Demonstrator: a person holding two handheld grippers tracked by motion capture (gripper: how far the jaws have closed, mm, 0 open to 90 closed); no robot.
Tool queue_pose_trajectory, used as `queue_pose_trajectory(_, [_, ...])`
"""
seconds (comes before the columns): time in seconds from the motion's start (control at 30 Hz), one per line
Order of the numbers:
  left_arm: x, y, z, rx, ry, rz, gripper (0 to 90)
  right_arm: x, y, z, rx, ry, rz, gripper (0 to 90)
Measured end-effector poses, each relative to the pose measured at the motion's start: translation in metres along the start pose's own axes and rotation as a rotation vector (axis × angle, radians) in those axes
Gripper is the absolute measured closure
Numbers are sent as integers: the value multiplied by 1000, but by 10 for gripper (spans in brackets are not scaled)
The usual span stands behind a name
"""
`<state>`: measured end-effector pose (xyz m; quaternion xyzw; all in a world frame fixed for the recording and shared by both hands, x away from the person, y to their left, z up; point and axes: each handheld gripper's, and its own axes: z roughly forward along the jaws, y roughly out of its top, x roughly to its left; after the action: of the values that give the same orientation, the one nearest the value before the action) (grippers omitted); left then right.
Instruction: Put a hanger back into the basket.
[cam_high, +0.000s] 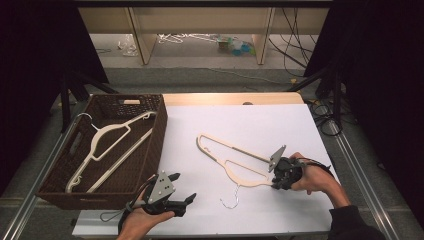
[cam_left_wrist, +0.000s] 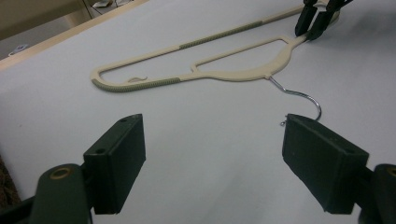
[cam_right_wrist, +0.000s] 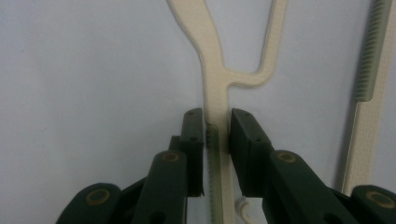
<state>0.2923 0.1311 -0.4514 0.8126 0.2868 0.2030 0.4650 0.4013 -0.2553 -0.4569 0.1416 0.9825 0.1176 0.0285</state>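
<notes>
A cream plastic hanger (cam_high: 235, 147) with a metal hook (cam_high: 231, 200) lies flat on the white table top, right of centre. My right gripper (cam_high: 274, 184) is shut on the near-right end of its arm; in the right gripper view both pads press the cream arm (cam_right_wrist: 212, 70) between them (cam_right_wrist: 217, 122). My left gripper (cam_high: 184, 186) rests near the front edge, left of the hook. Its jaws stand wide open (cam_left_wrist: 212, 140) with bare table between them. The left gripper view has the hanger (cam_left_wrist: 224, 73) lying ahead and the right gripper (cam_left_wrist: 315, 24) at its far end.
A dark wicker basket (cam_high: 161, 131) stands at the table's left side with cream hangers (cam_high: 107, 145) lying in it. Beyond the far table edge are wooden shelf legs (cam_high: 142, 45) and loose cables on the floor. Dark curtains flank both sides.
</notes>
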Motion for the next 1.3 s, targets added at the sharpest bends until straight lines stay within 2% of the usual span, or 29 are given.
queue_pose_trajectory(0.07, [0,0,0,1,-1,-8,213,-1,0,0,4,6,-2,763])
queue_pose_trajectory(0.1, [1,0,1,1,-1,8,213,-1,1,0,2,9,-12,767])
queue_pose_trajectory(0.13, [0,-1,1,3,-4,-7,213,-1,1,0,6,9,-18,772])
queue_pose_trajectory(0.17, [0,-2,2,7,-4,-4,214,1,2,-2,18,10,1,789])
queue_pose_trajectory(0.2, [-1,-3,3,8,-6,-3,214,1,2,-2,14,13,-9,792])
queue_pose_trajectory(0.23, [-1,-3,4,15,-7,9,214,1,2,-2,4,9,-44,792])
queue_pose_trajectory(0.27, [-2,-5,7,22,-14,2,215,2,2,-2,9,3,-53,792])
queue_pose_trajectory(0.37, [-4,-5,12,40,-17,23,218,2,3,-3,12,5,-55,792])
queue_pose_trajectory(0.47, [-5,0,21,29,-12,21,220,5,4,-7,1,15,-72,791])
queue_pose_trajectory(0.5, [-4,2,23,36,-10,42,220,6,5,-10,-2,14,-77,790])
queue_pose_trajectory(0.57, [-4,6,32,29,-15,41,221,7,6,-12,-2,7,-80,790])
queue_pose_trajectory(0.63, [-3,11,44,53,-1,95,221,9,7,-13,1,11,-85,790])
queue_pose_trajectory(0.67, [-3,13,50,48,-3,95,223,10,8,-13,6,7,-86,790])
queue_pose_trajectory(0.7, [-2,16,59,68,15,127,224,10,9,-14,16,8,-90,789])
queue_pose_trajectory(0.73, [-3,18,64,71,26,139,225,10,10,-15,23,6,-92,789])
queue_pose_trajectory(0.77, [-3,19,69,92,35,162,227,10,10,-14,10,-10,-105,789])
queue_pose_trajectory(0.8, [-3,20,75,107,23,188,227,11,11,-16,21,-1,-88,789])
queue_pose_trajectory(0.87, [-5,22,87,130,24,234,227,13,12,-18,2,-8,-115,789])
queue_pose_trajectory(0.93, [-6,23,95,141,24,255,229,13,13,-22,-4,-12,-122,789])
queue_pose_trajectory(0.97, [-6,24,100,148,32,286,230,14,13,-24,-4,-19,-127,789])
queue_pose_trajectory(1.03, [-7,26,106,151,35,325,231,15,14,-27,-6,-23,-133,789])
queue_pose_trajectory(1.1, [-10,28,112,146,14,328,241,16,15,-30,-11,-27,-136,789])
queue_pose_trajectory(1.23, [-15,33,120,167,13,425,249,17,17,-33,-10,-35,-148,789])
queue_pose_trajectory(1.3, [-16,34,122,164,10,429,252,17,18,-34,-13,-28,-152,789])
